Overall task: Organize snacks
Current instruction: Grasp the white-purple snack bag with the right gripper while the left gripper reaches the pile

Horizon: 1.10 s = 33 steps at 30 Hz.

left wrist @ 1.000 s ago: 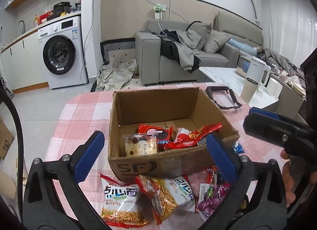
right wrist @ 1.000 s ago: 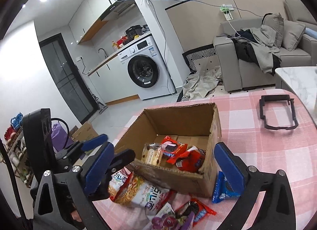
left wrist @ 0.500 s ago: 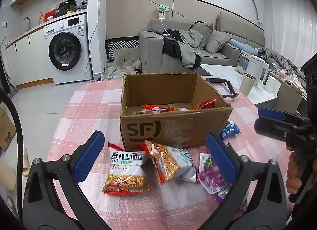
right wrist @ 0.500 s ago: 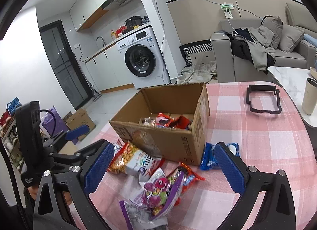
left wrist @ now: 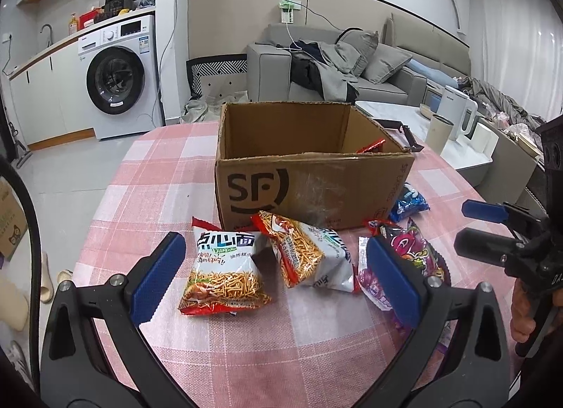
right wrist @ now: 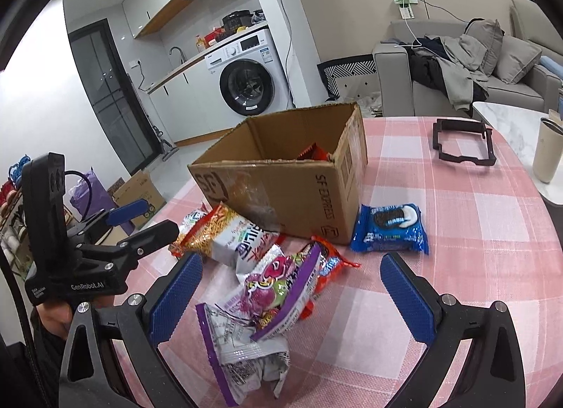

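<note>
I'm holding both hand-held grippers, left (left wrist: pixel 274 278) and right (right wrist: pixel 292 299), spread and empty over snack bags (left wrist: pixel 225 267) lying on the bench (left wrist: pixel 147 176) before the box (left wrist: pixel 309 183).

The cardboard box (left wrist: pixel 313 183) carries a large black "SF" logo on its front wall; in the right wrist view its side wall (right wrist: pixel 325 197) reads "SF EXPRESS" in black letters running down the panel. The body of the left tongs (right wrist: pixel 88 286) bears white lettering, "GenRobot.AI", with smaller lines beside it too fine to read. The blue cookie packet (right wrist: pixel 390 228) shows a white brand word that looks like "OREO". The noodle snack bags (left wrist: pixel 223 274) carry Chinese characters, which are blurred. The right tongs' body (left wrist: pixel 554 278) shows pale letters, partly cut off.
</note>
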Available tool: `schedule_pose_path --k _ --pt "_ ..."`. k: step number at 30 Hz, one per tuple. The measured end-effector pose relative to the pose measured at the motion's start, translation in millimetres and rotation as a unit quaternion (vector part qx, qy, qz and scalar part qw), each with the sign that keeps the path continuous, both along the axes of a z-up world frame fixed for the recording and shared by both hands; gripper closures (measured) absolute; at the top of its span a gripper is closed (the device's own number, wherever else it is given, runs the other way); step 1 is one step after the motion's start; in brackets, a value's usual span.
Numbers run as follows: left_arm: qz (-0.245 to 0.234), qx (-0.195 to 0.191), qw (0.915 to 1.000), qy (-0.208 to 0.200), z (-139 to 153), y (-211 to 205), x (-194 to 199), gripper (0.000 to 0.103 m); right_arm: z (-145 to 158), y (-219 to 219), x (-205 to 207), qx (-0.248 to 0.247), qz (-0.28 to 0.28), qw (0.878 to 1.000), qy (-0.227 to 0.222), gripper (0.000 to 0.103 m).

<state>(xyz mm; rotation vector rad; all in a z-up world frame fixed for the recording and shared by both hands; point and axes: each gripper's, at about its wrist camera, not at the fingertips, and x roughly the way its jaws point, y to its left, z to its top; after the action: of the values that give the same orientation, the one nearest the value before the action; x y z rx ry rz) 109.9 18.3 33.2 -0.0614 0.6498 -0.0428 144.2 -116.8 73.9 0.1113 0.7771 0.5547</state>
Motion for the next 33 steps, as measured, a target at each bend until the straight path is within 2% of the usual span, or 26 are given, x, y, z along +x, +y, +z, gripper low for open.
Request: schedule_pose_path --k 10,13,22,27,33 --pt "-0.011 0.013 0.9997 0.016 -12 -11 6 0.001 -17 -4 4 -0.020 -0.006 0.999 0.026 0.000" --pt "-0.015 0.013 0.9996 0.021 -16 -13 7 0.001 -24 -4 7 -0.029 -0.010 0.999 0.042 0.000" --pt "-0.034 0.006 0.9989 0.030 -19 -18 2 0.001 -32 -7 9 -0.052 -0.012 0.997 0.051 0.000" --pt "-0.043 0.005 0.9983 0.041 -23 -21 4 0.001 -40 -19 15 -0.051 -0.022 0.995 0.080 0.000" --pt "-0.052 0.005 0.9977 0.044 -25 -23 1 0.001 -35 -21 10 -0.035 0.016 0.996 0.083 0.000"
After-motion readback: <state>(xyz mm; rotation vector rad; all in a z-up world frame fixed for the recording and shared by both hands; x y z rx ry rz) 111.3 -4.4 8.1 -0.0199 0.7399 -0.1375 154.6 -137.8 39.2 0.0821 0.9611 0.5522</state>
